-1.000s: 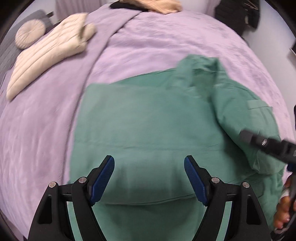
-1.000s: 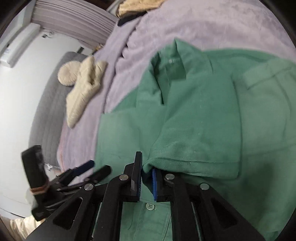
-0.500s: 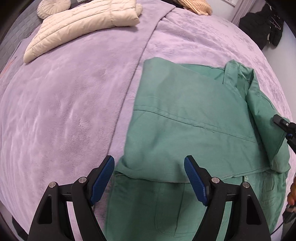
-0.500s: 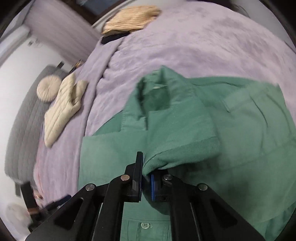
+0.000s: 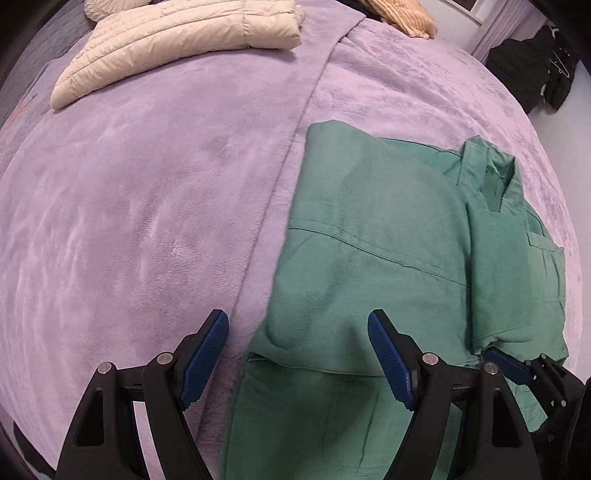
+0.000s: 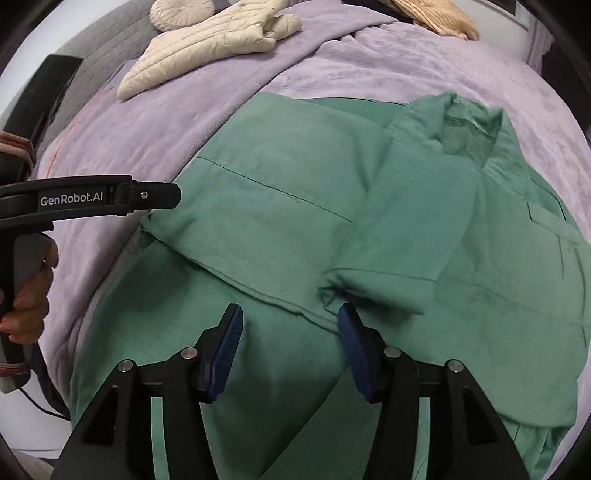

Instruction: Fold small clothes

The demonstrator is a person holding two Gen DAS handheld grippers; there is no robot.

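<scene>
A green button shirt [image 5: 369, 258] [image 6: 295, 184] lies on the lilac bed cover [image 5: 147, 184], collar [image 6: 465, 125] at the far end and both sides folded inward. My left gripper [image 5: 297, 321] hovers open over the shirt's left edge, with nothing between its pads. My right gripper [image 6: 290, 312] is opening above the shirt's lower middle. The folded sleeve [image 6: 406, 251] lies loose, its cuff just beyond the right pad, and no cloth is pinched. One finger [image 6: 155, 195] of the left tool reaches in from the left.
A cream puffer jacket [image 5: 177, 40] [image 6: 214, 44] and a tan knitted garment [image 5: 402, 14] lie at the far end of the bed. A round cushion [image 6: 181, 13] sits beside the jacket. Dark clothes [image 5: 535, 66] hang at the far right. A hand [image 6: 29, 295] grips the left tool.
My right gripper was shut on the sleeve cuff; its jaws have now parted and the sleeve lies across the shirt. My left gripper slid leftward to the shirt's edge, still open.
</scene>
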